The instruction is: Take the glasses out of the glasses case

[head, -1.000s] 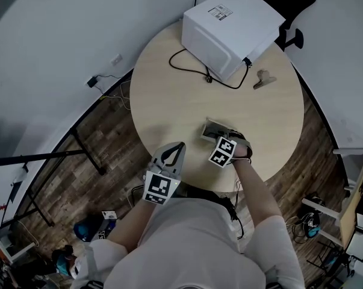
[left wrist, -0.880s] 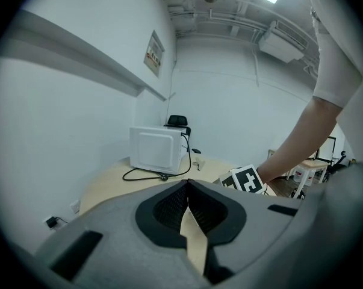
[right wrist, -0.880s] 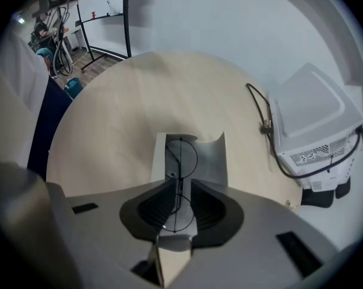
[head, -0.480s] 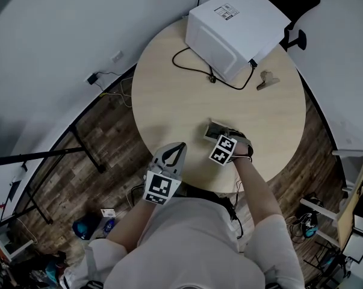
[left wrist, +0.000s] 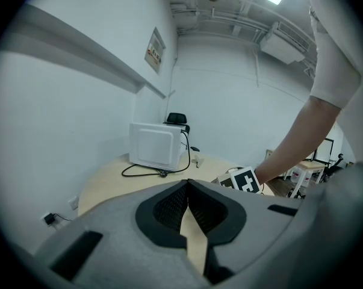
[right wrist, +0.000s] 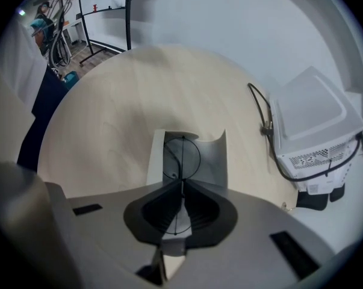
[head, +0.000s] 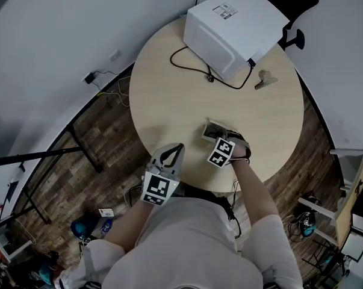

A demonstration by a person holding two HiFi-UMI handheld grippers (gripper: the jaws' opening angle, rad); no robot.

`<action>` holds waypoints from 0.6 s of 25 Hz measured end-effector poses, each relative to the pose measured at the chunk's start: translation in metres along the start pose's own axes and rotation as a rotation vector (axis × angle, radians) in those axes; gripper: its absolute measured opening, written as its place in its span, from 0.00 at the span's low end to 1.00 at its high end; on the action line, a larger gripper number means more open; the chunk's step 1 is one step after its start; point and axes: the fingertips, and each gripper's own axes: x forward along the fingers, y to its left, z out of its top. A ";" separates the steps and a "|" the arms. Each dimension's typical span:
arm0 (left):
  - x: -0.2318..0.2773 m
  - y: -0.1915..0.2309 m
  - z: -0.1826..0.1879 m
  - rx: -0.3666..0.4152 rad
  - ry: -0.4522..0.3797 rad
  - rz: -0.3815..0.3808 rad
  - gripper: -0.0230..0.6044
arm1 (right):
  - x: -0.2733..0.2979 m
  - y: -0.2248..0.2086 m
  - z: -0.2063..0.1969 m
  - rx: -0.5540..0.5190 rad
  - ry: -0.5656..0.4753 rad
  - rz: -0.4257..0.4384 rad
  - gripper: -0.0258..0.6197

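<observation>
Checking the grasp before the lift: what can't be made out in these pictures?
Right gripper view: the near part of the glasses lies behind the right gripper, jaws shut on the thin frame.
Head view: that gripper covers the inside of the glasses case.
Left gripper view: its marker cube hides most of the case.
Head view: the small object beside the white box is too small to identify.
</observation>
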 end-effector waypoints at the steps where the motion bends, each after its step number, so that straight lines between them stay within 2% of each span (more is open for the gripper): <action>1: 0.000 0.000 0.000 0.000 0.001 0.000 0.05 | -0.001 0.000 0.000 0.000 -0.004 -0.010 0.08; 15: 0.000 -0.003 -0.001 0.004 0.003 -0.005 0.05 | -0.014 -0.012 -0.006 -0.022 -0.023 -0.158 0.07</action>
